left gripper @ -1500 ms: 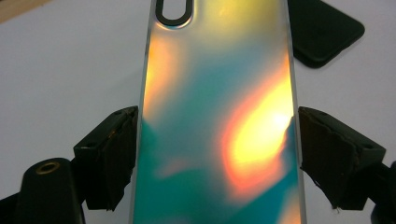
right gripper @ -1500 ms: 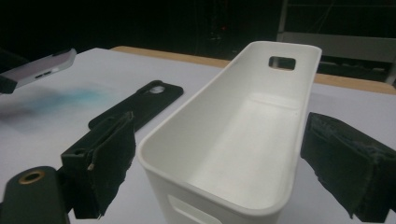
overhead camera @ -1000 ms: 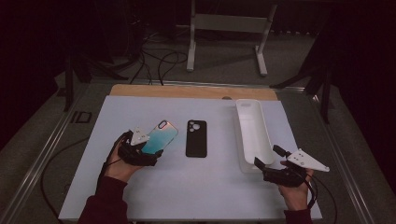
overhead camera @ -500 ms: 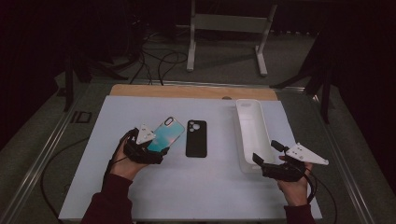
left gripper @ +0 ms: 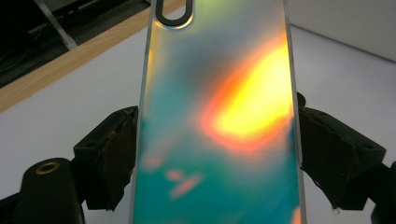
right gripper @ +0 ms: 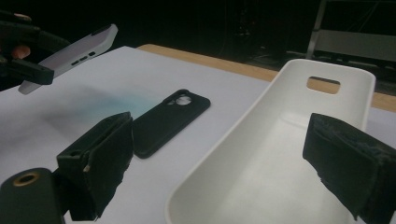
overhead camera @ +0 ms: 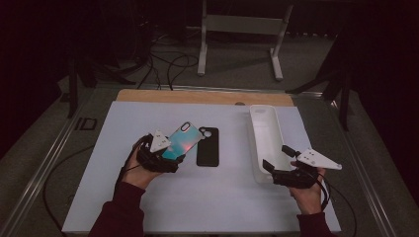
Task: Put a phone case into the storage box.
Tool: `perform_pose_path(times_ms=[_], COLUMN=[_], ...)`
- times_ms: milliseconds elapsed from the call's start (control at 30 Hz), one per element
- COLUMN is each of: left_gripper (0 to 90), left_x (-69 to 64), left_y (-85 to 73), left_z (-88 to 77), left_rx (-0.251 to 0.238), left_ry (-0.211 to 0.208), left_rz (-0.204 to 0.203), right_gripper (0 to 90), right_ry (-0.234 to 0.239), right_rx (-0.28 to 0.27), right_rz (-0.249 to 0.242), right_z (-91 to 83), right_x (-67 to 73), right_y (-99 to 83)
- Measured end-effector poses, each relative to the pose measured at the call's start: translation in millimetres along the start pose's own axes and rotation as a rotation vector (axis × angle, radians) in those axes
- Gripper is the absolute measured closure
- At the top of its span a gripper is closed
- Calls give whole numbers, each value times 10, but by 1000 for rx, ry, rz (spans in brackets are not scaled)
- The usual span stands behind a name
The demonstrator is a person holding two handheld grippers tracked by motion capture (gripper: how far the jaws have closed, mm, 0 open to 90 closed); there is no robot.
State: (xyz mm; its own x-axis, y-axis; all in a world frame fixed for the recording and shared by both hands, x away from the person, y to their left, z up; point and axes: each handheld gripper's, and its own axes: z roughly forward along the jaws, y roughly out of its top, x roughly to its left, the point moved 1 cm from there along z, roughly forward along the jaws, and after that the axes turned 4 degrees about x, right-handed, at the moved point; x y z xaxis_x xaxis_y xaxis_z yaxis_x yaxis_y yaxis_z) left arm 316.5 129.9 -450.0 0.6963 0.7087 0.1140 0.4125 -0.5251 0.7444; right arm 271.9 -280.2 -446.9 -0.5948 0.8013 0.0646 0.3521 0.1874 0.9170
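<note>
A phone with a shiny teal and orange back (overhead camera: 182, 142) is held tilted above the white mat, its camera end pointing away. My left gripper (overhead camera: 172, 154) is shut on it: both pads press its long edges in the left gripper view (left gripper: 217, 154). A black phone case (overhead camera: 208, 146) lies flat on the mat just right of the phone (right gripper: 70, 53), camera hole at the far end. My right gripper (overhead camera: 276, 157) hovers open at the near end of a long white tray (overhead camera: 267, 123), jaws wide apart with nothing between them (right gripper: 219, 144). The case (right gripper: 170, 121) lies left of the tray (right gripper: 289, 88).
A white mat (overhead camera: 123, 123) covers the table, with a wooden strip (overhead camera: 197, 96) along its far edge. Behind the table stand a white metal frame (overhead camera: 242, 24) and loose cables on the floor. The table's metal rails run along both sides.
My left hand has carried the phone to the right, closer to the black case. The right hand has stayed nearly where it was.
</note>
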Motion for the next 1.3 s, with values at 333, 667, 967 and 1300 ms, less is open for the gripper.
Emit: perform_pose_path(times_ms=[333,667,967,1300], left_gripper=[171,171,171,171], left_x=[-49,-112,-187,-267], left_y=[109,217,306,389], left_z=[-4,7,46,93], left_rx=[-23,-40,-49,-57], left_ry=[-3,-7,-17,-28], left_rz=[17,40,63,83], right_gripper=[84,84,84,84], right_ry=[22,37,45,46], right_rx=[14,25,27,30], right_rz=[-2,-7,-4,-10], right_z=[75,140,176,210], right_x=[13,41,68,95], right_y=[98,160,228,285])
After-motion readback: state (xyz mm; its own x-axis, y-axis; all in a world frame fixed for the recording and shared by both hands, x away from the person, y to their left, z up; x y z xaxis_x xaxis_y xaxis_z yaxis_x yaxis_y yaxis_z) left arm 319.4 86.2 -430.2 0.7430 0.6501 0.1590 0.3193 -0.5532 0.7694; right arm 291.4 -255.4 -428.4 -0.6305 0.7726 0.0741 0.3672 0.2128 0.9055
